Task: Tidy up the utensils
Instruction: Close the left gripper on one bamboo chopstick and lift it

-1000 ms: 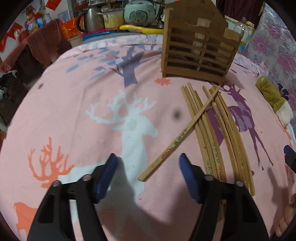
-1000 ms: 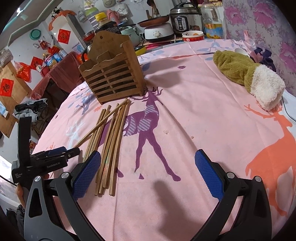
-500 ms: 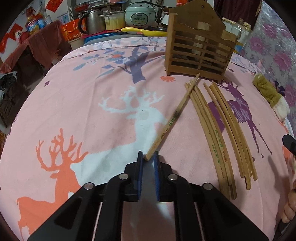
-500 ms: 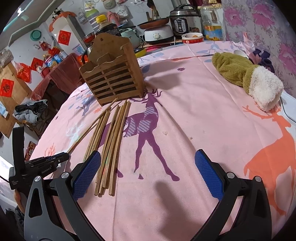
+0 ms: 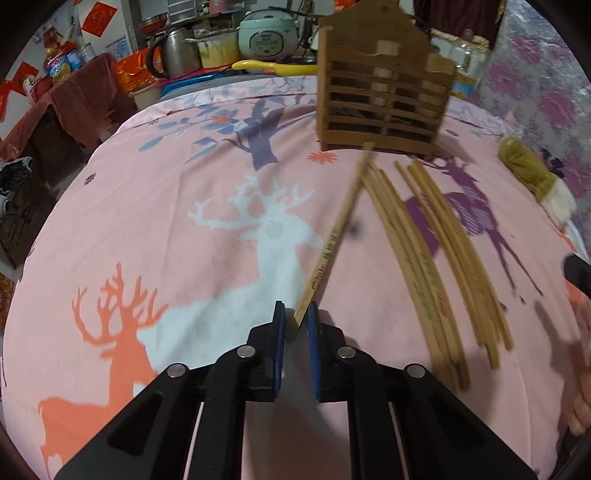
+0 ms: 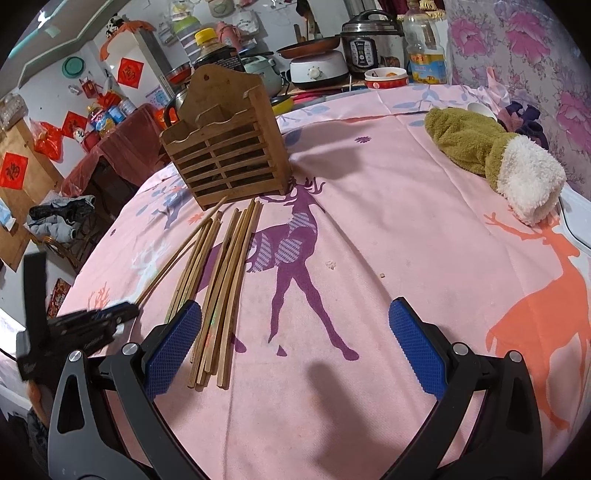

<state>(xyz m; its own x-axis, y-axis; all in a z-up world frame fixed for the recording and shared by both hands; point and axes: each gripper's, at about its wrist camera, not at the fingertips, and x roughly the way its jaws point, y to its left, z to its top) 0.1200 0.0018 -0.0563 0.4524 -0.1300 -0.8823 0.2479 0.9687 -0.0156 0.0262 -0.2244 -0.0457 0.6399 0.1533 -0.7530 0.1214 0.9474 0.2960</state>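
Left wrist view. Left claw: its jaws have just been closing and now pinch the near end of a single chopstick between the blue pads. The stick slants up and away from the claw toward the wooden holder, its far tip just short of the holder's base; the end-grip likely leaves the length free to be tipped upright into a slot. Loose chopsticks: a fanned bundle lying flat on the pink deer-print cloth of the worktop, to the right of the claw, running roughly parallel toward the holder. Beyond the holder: rice cooker and kettle, not part of the job.

Right wrist view. Right claw: jaws spread wide, nothing between the pads, hanging above the cloth. The loose bundle sits just ahead of its left pad, near ends level with that pad, apparently placed within easy reach of either claw. The holder stands upright ahead and to the left, slatted front facing the claw, top compartments open to receive sticks. The left claw shows at the far left edge with the single stick angling out from it. A green and white plush sock lies ahead to the right, well apart from the sticks.
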